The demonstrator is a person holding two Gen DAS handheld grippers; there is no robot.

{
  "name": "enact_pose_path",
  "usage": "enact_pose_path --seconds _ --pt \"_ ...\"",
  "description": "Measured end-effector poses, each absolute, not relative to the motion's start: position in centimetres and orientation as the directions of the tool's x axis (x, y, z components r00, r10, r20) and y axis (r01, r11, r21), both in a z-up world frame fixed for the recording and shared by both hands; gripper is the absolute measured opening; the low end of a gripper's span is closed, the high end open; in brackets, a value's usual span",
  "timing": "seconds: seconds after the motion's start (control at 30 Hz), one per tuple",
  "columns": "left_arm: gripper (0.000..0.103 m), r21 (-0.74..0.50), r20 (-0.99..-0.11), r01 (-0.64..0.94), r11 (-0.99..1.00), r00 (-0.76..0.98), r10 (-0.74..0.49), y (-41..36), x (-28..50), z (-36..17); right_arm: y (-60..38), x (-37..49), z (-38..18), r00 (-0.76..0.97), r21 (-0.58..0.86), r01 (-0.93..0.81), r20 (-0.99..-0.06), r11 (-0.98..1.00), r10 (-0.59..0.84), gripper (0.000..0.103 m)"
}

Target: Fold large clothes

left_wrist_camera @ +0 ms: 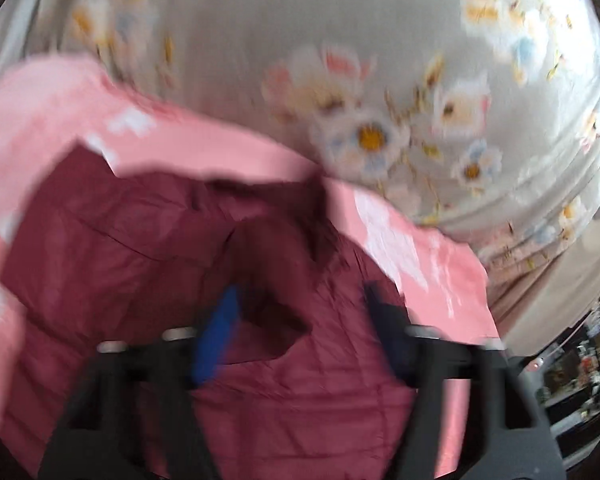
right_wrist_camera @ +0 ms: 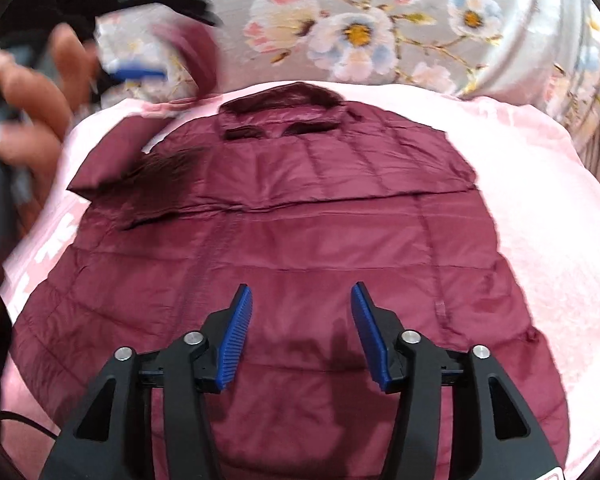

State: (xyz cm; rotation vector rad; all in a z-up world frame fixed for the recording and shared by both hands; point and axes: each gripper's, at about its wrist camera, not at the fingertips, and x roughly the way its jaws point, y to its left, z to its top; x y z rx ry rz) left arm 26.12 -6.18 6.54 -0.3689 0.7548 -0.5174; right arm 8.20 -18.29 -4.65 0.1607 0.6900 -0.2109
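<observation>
A maroon quilted jacket lies flat on a pink blanket, collar at the far end, both sleeves folded in across the chest. My right gripper is open and empty, hovering over the jacket's lower middle. My left gripper is open, just above the jacket; this view is blurred by motion. In the right wrist view the left gripper shows at the upper left in a hand, blurred, with a bit of maroon cloth beside its blue pad.
A grey floral bedsheet lies beyond the pink blanket and shows in the left wrist view too. The bed edge and a cluttered room show at the lower right of the left wrist view.
</observation>
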Motion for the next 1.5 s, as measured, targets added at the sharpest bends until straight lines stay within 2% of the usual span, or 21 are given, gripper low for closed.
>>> enact_pose_path --seconds 0.03,0.13,0.2,0.33,0.5,0.67,0.7,0.73,0.77,0.8,0.97,1.17,1.3,1.43,1.5 --pt "0.069 -0.504 -0.554 0.3 0.81 0.606 -0.57 -6.5 25.9 6.0 -19.0 8.0 -4.5 0.753 0.083 0.257 -0.641 0.963 -0.146 0.057" --pt "0.079 -0.603 -0.541 0.276 0.749 0.548 -0.638 -5.3 25.4 4.0 -20.5 8.1 -3.7 0.765 0.105 0.266 -0.627 0.958 -0.144 0.06" --pt "0.079 -0.628 -0.521 0.246 0.738 0.571 -0.634 -3.5 24.5 3.8 -21.2 8.8 -3.1 0.778 0.115 0.259 -0.613 0.959 -0.137 0.062" --pt "0.08 -0.646 -0.508 0.13 0.752 0.663 -0.55 3.5 24.9 3.7 -22.3 12.1 -2.1 0.796 0.184 0.224 -0.601 0.957 -0.071 0.067" --pt "0.079 -0.605 -0.597 -0.05 0.795 0.689 -0.411 10.8 26.5 0.9 -23.2 17.4 -2.5 0.78 0.293 0.233 -0.626 0.927 0.002 0.067" --pt "0.079 -0.67 -0.621 -0.162 0.724 0.657 -0.427 15.5 27.5 -2.3 -24.9 22.8 -5.3 0.718 0.412 0.302 -0.691 0.86 0.079 0.067" --pt "0.079 -0.688 -0.615 -0.17 0.706 0.654 -0.442 15.7 27.7 -2.6 -24.7 23.9 -5.7 0.702 0.398 0.302 -0.707 0.866 0.08 0.064" --pt "0.079 -0.708 -0.606 -0.176 0.684 0.65 -0.459 16.1 27.9 -3.0 -24.4 24.6 -5.7 0.693 0.369 0.285 -0.717 0.885 0.076 0.036" --pt "0.079 -0.726 -0.598 -0.183 0.663 0.645 -0.476 16.4 28.1 -3.2 -24.3 25.2 -5.4 0.685 0.334 0.274 -0.726 0.902 0.06 0.001" --pt "0.079 -0.736 -0.591 -0.182 0.652 0.643 -0.487 16.3 28.3 -3.3 -24.4 25.3 -4.6 0.696 0.313 0.273 -0.717 0.91 0.038 0.002" --pt "0.079 -0.748 -0.575 -0.17 0.641 0.649 -0.499 16.3 29.1 -3.0 -27.2 21.9 2.8 0.817 0.216 0.367 -0.54 0.905 -0.202 0.002" --pt "0.079 -0.74 -0.596 -0.163 0.653 0.61 -0.523 13.1 31.1 -3.5 -29.5 22.0 2.3 0.782 0.144 0.383 -0.576 0.912 -0.237 0.002" --pt "0.078 -0.686 -0.647 -0.174 0.706 0.59 -0.483 11.1 32.8 -4.0 -30.4 22.1 2.8 0.793 0.14 0.383 -0.557 0.913 -0.247 0.002" --pt "0.065 -0.652 -0.685 -0.19 0.734 0.564 -0.462 10.4 34.8 -4.9 -31.3 22.2 4.1 0.804 0.141 0.375 -0.542 0.916 -0.246 0.002" --pt "0.052 -0.654 -0.687 -0.192 0.731 0.556 -0.468 10.2 35.5 -5.3 -31.2 22.5 4.4 0.802 0.119 0.364 -0.545 0.924 -0.246 0.002"
